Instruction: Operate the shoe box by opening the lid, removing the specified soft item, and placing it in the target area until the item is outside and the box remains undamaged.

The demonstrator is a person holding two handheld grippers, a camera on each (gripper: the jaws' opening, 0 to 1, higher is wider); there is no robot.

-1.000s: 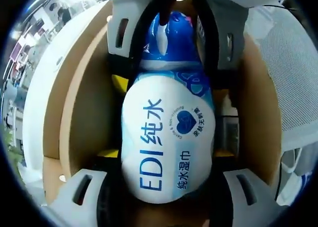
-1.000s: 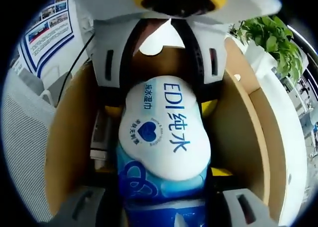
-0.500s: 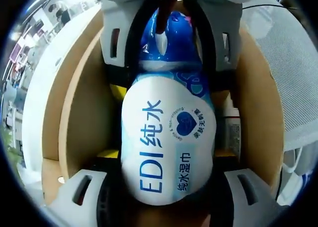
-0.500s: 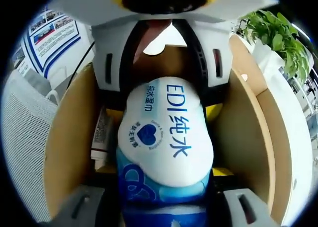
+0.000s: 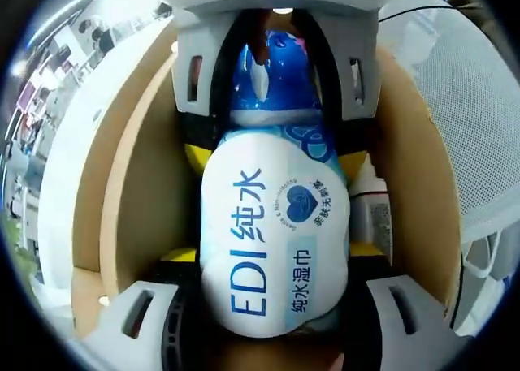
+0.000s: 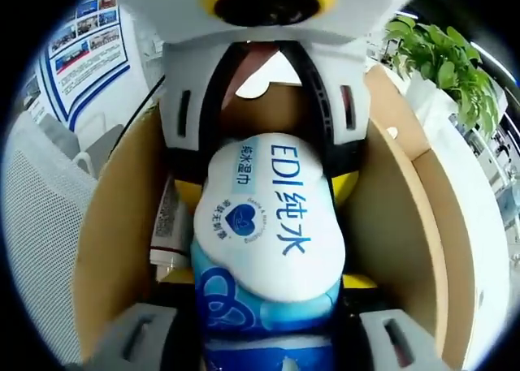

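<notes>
Left gripper view: the left claw [image 5: 272, 338] and the right claw [image 5: 275, 103], coming in from the far side, each clamp one end of the wet-wipe pack [image 5: 275, 249], which sits between the brown cardboard walls of the open shoe box [image 5: 114, 209]. The step in hand looks like lifting the pack out. To do it well, both claws should rise together and level, straight up between the walls, so the soft pack neither sags nor drags on the cardboard. A white bottle [image 5: 370, 176] lies just beside the pack in the box and is best left undisturbed. The pack is a plump pillow, white on its front with blue "EDI" lettering and a blue heart, turning deep glossy blue toward the far end; it bulges between the grips, so it will likely flex.

Right gripper view: the right claw [image 6: 268, 347] pinches the blue end of the pack [image 6: 268, 225], and the left claw [image 6: 268, 95] grips the white end opposite. The pack is inside the box [image 6: 398, 225], its walls rising on both sides. A potted plant [image 6: 443, 62] stands beyond the box.
</notes>
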